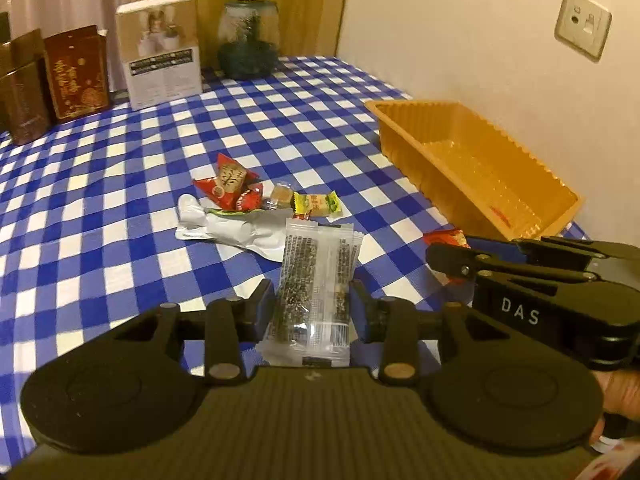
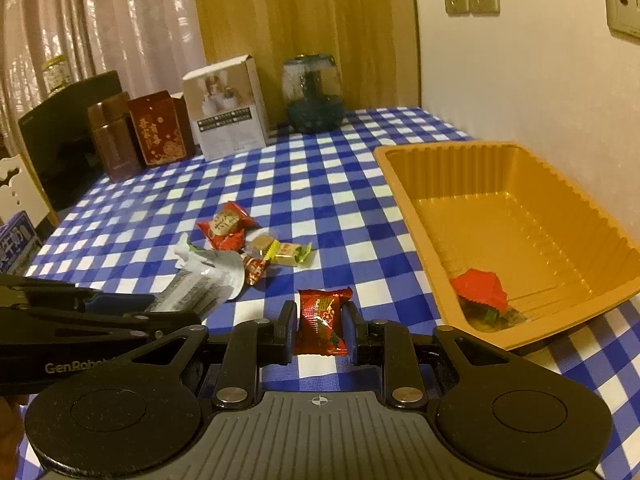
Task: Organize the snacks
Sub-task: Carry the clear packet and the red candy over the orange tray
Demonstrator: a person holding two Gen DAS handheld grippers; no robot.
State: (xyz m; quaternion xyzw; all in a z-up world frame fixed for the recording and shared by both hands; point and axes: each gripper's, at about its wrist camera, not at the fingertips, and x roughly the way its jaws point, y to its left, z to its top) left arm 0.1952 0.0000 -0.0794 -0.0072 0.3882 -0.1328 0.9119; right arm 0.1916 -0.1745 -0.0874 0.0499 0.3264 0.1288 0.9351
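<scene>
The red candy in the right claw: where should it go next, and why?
Probably over to the orange tray and drop it in. The right claw is shut on the red candy, the tray sits just to its right, and one red snack already lies inside it.

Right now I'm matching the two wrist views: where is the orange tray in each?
Left wrist: orange tray lies right of centre, against the wall.
Right wrist: orange tray fills the right side, a red snack inside.
Shared landmark: glass jar at the table's back.
</scene>
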